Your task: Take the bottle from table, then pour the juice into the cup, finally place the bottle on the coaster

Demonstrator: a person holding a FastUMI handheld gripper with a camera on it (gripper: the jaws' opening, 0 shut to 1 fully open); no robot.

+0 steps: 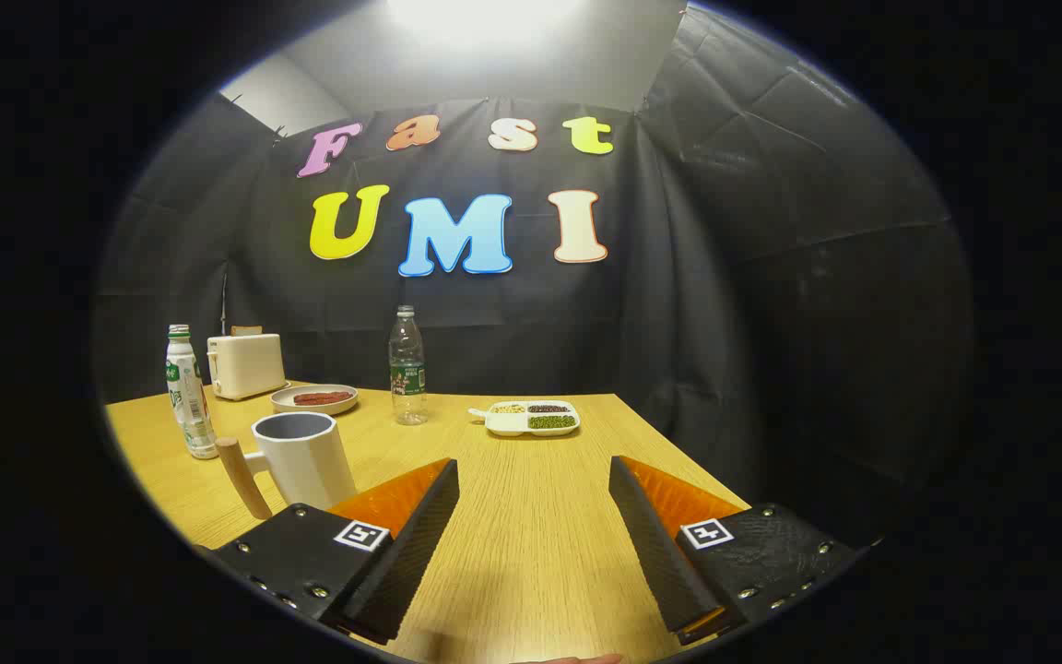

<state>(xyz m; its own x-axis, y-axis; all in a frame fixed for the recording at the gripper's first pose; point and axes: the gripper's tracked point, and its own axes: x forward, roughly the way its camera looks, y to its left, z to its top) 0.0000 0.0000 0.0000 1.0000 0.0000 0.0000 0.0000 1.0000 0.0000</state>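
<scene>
A white bottle (188, 395) with a green label and green cap stands upright near the table's left edge, beyond the cup. The cup (303, 458) is a pale mug with a grey inside and a wooden handle, and it stands just ahead of my left finger. A clear plastic bottle (407, 367) with a green label stands upright farther back, ahead and a little left of the gap between my fingers. My gripper (533, 466) is open low over the wooden table (531, 535), with nothing between its fingers.
A cream toaster (246, 364) stands at the back left. In front of it is a round plate (314, 398) with something red on it. A white divided tray (533, 419) of beans lies beyond my fingers. The table's right edge runs close past my right finger.
</scene>
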